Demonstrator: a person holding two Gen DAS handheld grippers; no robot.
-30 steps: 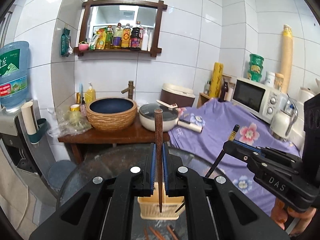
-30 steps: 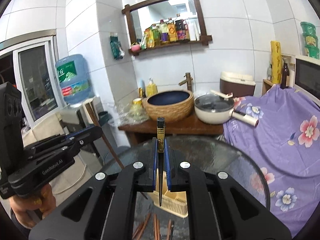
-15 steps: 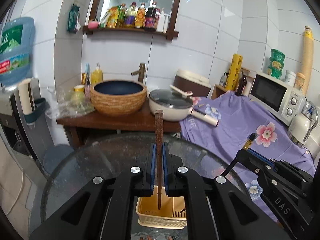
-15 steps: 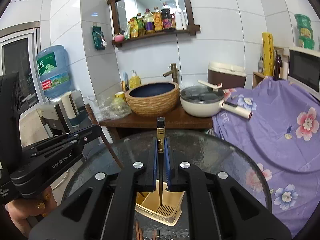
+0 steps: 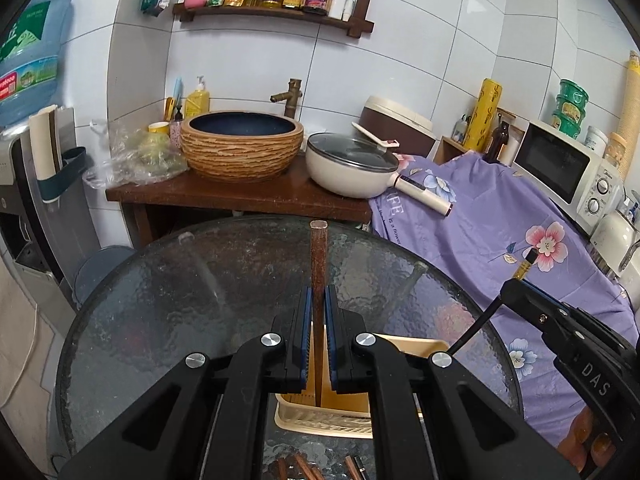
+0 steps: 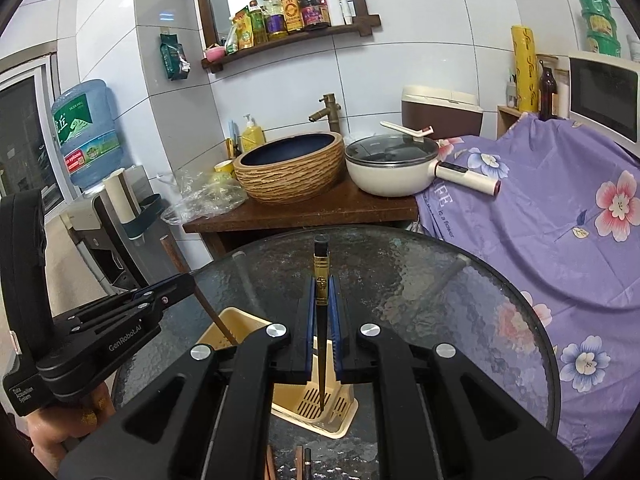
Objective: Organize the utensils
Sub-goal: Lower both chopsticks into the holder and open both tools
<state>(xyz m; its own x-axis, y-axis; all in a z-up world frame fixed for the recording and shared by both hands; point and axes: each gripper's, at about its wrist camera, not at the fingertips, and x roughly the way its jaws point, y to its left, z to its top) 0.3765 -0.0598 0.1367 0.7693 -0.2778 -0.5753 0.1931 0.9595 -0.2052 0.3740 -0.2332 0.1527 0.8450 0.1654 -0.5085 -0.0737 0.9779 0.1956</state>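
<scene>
Chopsticks are held by both grippers above a cream basket (image 5: pixel 320 420) that stands on a round glass table (image 5: pixel 160 320). A brown chopstick (image 5: pixel 318 264) is clamped upright between the blue pads of the left gripper (image 5: pixel 319 304), whose jaws are drawn in narrow on it; its lower end is seen over the basket's inside, though whether it touches the bottom cannot be told. A black chopstick (image 6: pixel 321 280) with a gold band near its top is clamped the same way in the right gripper (image 6: pixel 322 292), jaws likewise narrow on it, and its thin tip is seen against the slotted floor of the basket (image 6: pixel 320 408).

In the right wrist view the left gripper (image 6: pixel 172 284) is seen at the left edge with the brown chopstick (image 6: pixel 180 268) slanting down into the basket's far compartment, and a hand (image 6: pixel 68 432) is seen under its body. In the left wrist view the right gripper (image 5: pixel 516 288) is seen at the right with the black chopstick (image 5: pixel 480 320) slanting down towards the basket's right side.

More chopsticks (image 5: pixel 296 468) are left lying on the glass just in front of the basket, near the bottom edge of both views.

Behind the table a wooden counter (image 5: pixel 240 196) is seen with a woven-sided basin (image 5: pixel 240 148) and a lidded white pan (image 5: pixel 348 168). A purple flowered cloth (image 5: pixel 500 232) is draped at the right, touching the table's edge.
</scene>
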